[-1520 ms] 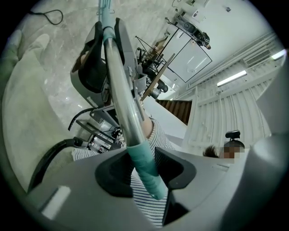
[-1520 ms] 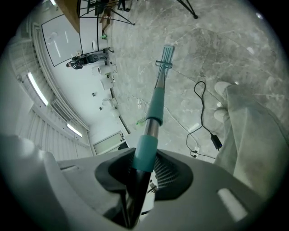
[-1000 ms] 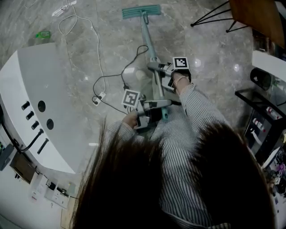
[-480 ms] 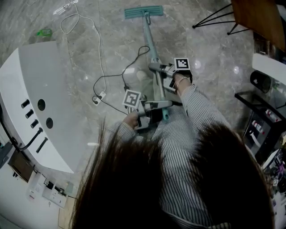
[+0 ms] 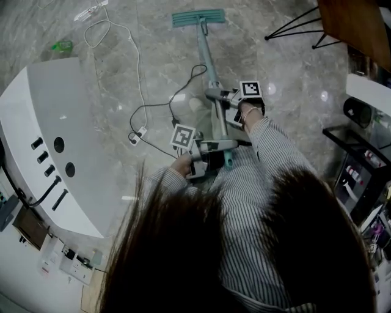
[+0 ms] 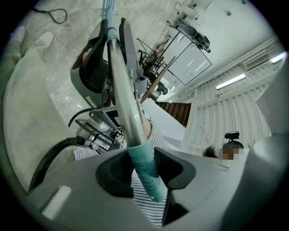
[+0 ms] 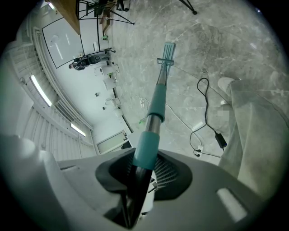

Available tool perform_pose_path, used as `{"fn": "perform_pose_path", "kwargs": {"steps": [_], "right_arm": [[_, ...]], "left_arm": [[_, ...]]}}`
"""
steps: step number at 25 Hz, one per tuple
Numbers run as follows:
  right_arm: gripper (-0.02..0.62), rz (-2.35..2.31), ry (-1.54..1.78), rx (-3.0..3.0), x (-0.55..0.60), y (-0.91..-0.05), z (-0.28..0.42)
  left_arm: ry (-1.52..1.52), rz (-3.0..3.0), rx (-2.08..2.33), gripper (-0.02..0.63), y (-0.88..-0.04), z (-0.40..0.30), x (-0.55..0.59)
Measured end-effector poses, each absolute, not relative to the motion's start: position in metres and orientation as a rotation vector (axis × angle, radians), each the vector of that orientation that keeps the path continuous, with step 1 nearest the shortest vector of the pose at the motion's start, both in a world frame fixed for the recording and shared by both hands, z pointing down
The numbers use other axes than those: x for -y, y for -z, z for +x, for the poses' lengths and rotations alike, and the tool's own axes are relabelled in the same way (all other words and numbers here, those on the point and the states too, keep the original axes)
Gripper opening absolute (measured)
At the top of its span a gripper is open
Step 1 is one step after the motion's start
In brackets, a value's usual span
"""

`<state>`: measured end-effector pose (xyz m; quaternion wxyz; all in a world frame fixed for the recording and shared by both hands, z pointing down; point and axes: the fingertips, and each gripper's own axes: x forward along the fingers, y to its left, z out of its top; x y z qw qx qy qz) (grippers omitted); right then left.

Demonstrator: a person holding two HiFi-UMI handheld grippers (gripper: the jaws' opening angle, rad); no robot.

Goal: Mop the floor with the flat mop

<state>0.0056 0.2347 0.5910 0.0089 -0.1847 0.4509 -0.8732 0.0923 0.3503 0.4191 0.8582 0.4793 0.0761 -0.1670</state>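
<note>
A teal-and-silver flat mop stands tilted in the upper middle of the frame. Its teal rectangular head lies flat on the grey marble floor near the top edge. The slim metal handle slopes down toward the centre, clamped midway by the right tool and at its teal end by the left tool.
</note>
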Motion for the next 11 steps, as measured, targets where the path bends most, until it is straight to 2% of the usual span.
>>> {"fn": "perform_pose_path", "kwargs": {"steps": [11], "right_arm": [[0.101, -0.564, 2.734, -1.422, -0.2362, -0.5909, 0.004]], "left_arm": [[0.343, 0.989, -0.172, 0.132, -0.4194, 0.0931, -0.3508]]}}
